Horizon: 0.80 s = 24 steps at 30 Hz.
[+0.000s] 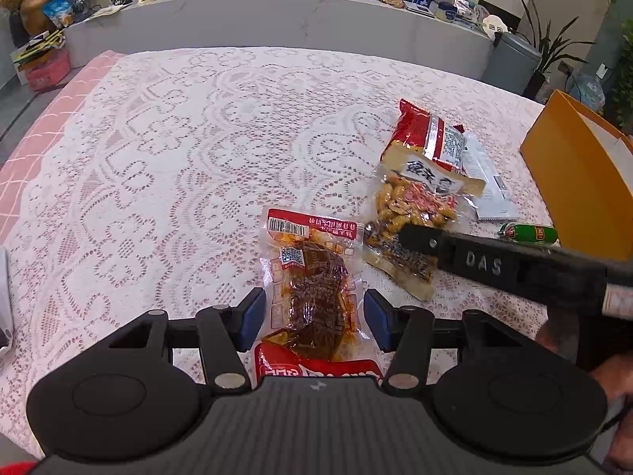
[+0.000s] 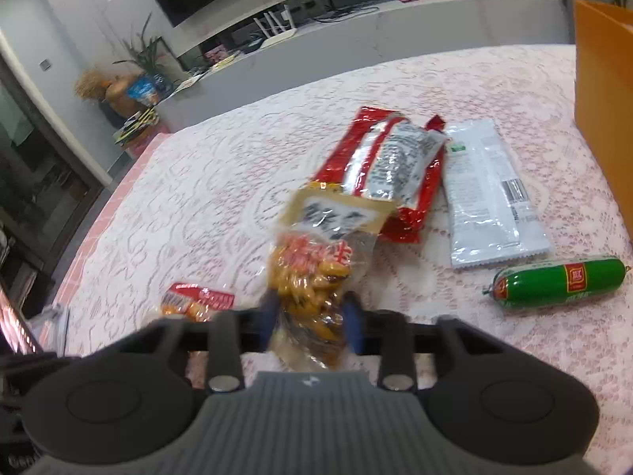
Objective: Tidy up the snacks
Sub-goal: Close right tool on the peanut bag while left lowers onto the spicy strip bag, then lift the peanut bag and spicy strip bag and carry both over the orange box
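The desk (image 1: 198, 138), under a lace cloth, carries the orange box (image 1: 573, 182) at its right edge, probably the snacks' destination. Near it lie a red packet (image 2: 379, 174), a silver sachet (image 2: 490, 202) and a green sausage (image 2: 558, 283). The right tool (image 2: 312, 322) pinches the peanut bag (image 2: 312, 277) for lifting. The left tool (image 1: 314, 316) straddles the dried-meat pack (image 1: 312, 277), pads visibly clear, near the front edge.

Five snacks lay flat on the table's right half: dark meat pouch (image 1: 312, 297), peanut bag (image 2: 312, 273), red packet (image 2: 387, 174), silver sachet (image 2: 490, 198), green sausage (image 2: 558, 283) nearest the right edge.
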Each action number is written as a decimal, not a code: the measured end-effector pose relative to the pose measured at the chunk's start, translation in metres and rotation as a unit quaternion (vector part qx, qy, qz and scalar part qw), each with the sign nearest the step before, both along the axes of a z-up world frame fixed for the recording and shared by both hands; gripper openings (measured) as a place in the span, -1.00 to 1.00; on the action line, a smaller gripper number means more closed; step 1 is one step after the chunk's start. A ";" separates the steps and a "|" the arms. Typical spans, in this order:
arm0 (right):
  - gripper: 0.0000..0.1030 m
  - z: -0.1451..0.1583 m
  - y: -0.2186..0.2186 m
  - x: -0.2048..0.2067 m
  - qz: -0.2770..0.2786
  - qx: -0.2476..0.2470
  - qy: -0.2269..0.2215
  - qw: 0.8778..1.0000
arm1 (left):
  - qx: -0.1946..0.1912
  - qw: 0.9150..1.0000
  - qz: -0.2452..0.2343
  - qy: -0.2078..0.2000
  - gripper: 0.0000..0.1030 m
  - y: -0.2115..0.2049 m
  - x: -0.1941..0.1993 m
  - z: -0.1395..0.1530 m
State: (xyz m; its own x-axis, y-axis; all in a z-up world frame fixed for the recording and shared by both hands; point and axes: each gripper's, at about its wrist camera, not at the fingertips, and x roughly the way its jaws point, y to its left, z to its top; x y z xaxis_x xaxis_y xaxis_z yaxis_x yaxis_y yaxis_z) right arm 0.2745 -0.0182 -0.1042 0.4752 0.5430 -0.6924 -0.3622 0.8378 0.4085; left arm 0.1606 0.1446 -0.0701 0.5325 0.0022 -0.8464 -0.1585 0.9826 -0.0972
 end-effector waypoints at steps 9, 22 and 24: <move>-0.65 0.024 -0.018 -0.037 0.007 -0.025 -0.043 0.999 | -0.010 1.000 0.003 -0.010 0.20 -0.004 -0.012 0.011; -0.67 0.069 -0.063 -0.079 0.016 -0.046 -0.087 0.995 | -0.020 0.998 -0.031 -0.045 0.20 -0.043 -0.026 0.041; -0.67 0.077 -0.067 -0.084 0.027 -0.058 -0.096 0.993 | -0.020 0.998 -0.033 -0.051 0.20 -0.049 -0.027 0.047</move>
